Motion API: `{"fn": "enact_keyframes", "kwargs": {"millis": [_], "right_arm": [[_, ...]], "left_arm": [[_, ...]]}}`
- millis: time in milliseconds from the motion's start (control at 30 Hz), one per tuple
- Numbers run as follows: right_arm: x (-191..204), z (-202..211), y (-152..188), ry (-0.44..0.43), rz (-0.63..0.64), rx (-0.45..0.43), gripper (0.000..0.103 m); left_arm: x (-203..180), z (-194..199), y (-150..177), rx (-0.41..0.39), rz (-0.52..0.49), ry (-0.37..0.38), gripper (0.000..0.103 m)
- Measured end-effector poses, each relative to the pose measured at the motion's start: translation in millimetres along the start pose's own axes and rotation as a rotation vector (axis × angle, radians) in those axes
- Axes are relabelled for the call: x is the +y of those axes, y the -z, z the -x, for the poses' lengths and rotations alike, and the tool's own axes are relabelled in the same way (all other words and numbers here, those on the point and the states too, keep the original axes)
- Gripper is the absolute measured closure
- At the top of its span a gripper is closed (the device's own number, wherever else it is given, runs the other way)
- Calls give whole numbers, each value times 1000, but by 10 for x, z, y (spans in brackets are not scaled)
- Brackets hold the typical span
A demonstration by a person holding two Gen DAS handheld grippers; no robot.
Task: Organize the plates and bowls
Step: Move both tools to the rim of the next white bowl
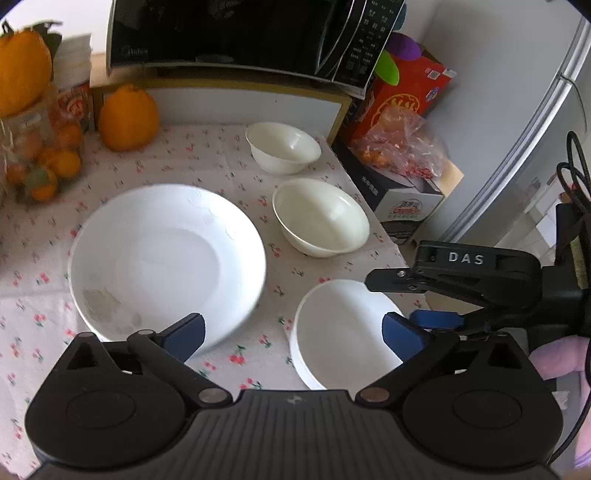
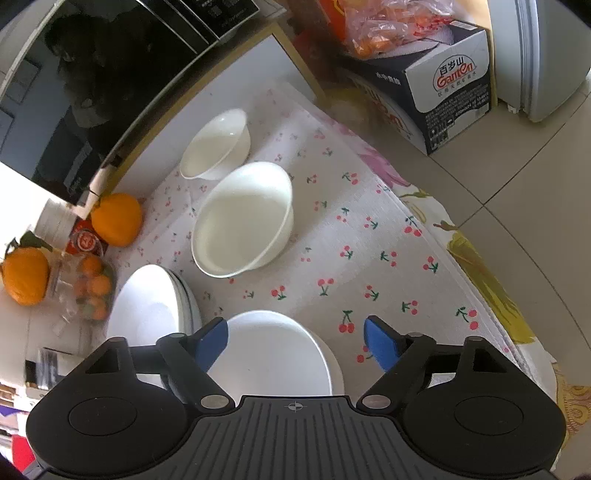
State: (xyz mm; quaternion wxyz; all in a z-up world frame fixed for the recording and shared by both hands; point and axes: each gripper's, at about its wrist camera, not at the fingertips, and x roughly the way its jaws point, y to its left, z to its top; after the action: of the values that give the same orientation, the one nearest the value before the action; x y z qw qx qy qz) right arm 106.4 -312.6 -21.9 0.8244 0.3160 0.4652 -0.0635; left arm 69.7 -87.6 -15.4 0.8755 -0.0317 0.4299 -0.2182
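A large white plate (image 1: pixel 166 258) lies on the cherry-print cloth; in the right wrist view it shows stacked rims (image 2: pixel 155 302). To its right stand three white bowls in a row: a small far one (image 1: pixel 282 147) (image 2: pixel 216 146), a middle one (image 1: pixel 321 218) (image 2: pixel 243 221) and a near one (image 1: pixel 340 332) (image 2: pixel 273 354). My left gripper (image 1: pixel 295 334) hangs open, one pad over the plate's near edge and the other over the near bowl. My right gripper (image 2: pixel 295 343) (image 1: pixel 402 295) is open above the near bowl, its pads clear of the rim.
A black microwave (image 1: pixel 240 33) sits at the back on a shelf. Big oranges (image 1: pixel 127 118) and a bag of small ones (image 1: pixel 44 162) stand at the left. Cartons (image 2: pixel 443 85) and a fridge (image 1: pixel 535 129) stand right of the table's edge, over tiled floor (image 2: pixel 517 177).
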Motion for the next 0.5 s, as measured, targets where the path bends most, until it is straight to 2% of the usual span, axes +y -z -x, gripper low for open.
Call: {"fn": "enact_keyframes", "kwargs": {"millis": [233, 500], "right_arm": [[30, 47, -82, -36, -14, -29, 13], [-28, 32, -208, -54, -61, -84, 12]], "left_arm": [[30, 25, -97, -19, -11, -60, 1], [83, -17, -351, -63, -33, -116, 0]]}}
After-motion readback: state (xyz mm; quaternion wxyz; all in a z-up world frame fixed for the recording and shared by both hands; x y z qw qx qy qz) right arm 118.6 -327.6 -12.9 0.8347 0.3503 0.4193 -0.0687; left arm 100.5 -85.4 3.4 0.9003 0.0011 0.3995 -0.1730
